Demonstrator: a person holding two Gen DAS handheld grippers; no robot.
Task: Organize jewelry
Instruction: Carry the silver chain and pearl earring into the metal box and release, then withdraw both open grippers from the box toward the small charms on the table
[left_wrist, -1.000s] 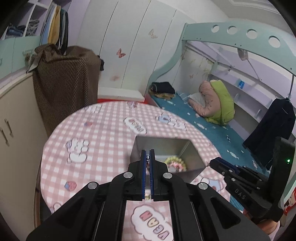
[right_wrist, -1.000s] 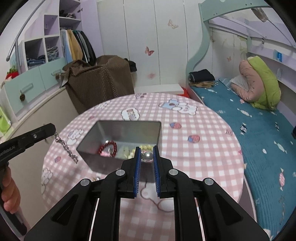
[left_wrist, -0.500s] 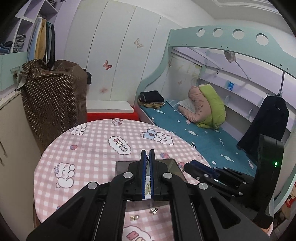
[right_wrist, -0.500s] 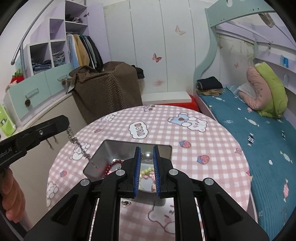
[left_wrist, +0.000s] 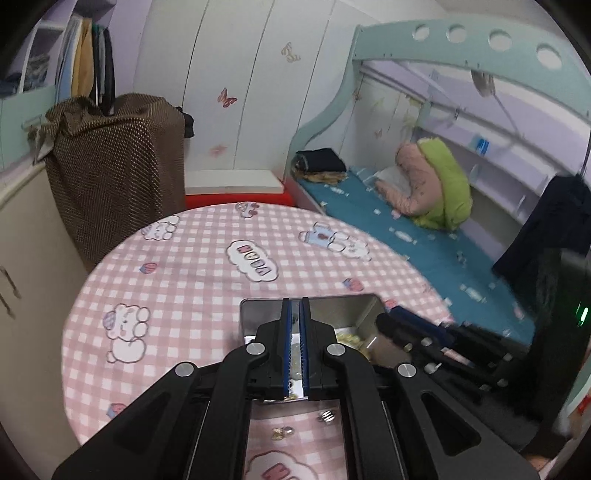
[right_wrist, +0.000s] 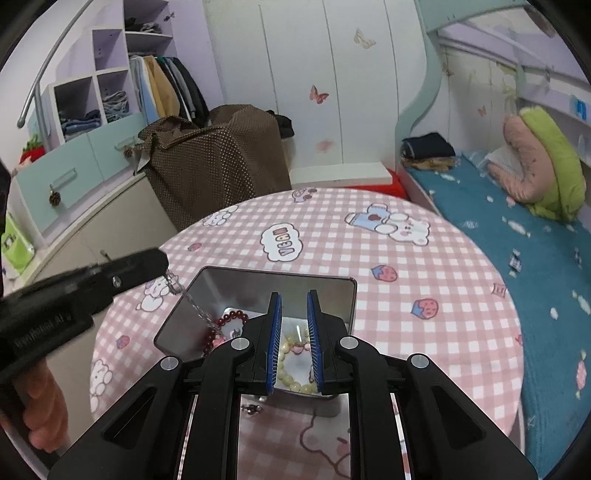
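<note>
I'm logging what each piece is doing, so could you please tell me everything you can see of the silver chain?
The silver chain is a thin, shiny metal string of small links. Its top end is pinched in the left gripper; from there it hangs slanting down to the right over the rim of the metal tin, its lower end reaching inside beside the dark red bead bracelet. Whether they touch is unclear. In the left wrist view it is barely visible between the fingers.

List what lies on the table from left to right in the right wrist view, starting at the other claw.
Left claw → silver chain hanging from it → dark red bead bracelet → cream bead bracelet between the right claw's fingers → right rim of the metal tin → strawberry print.
</note>
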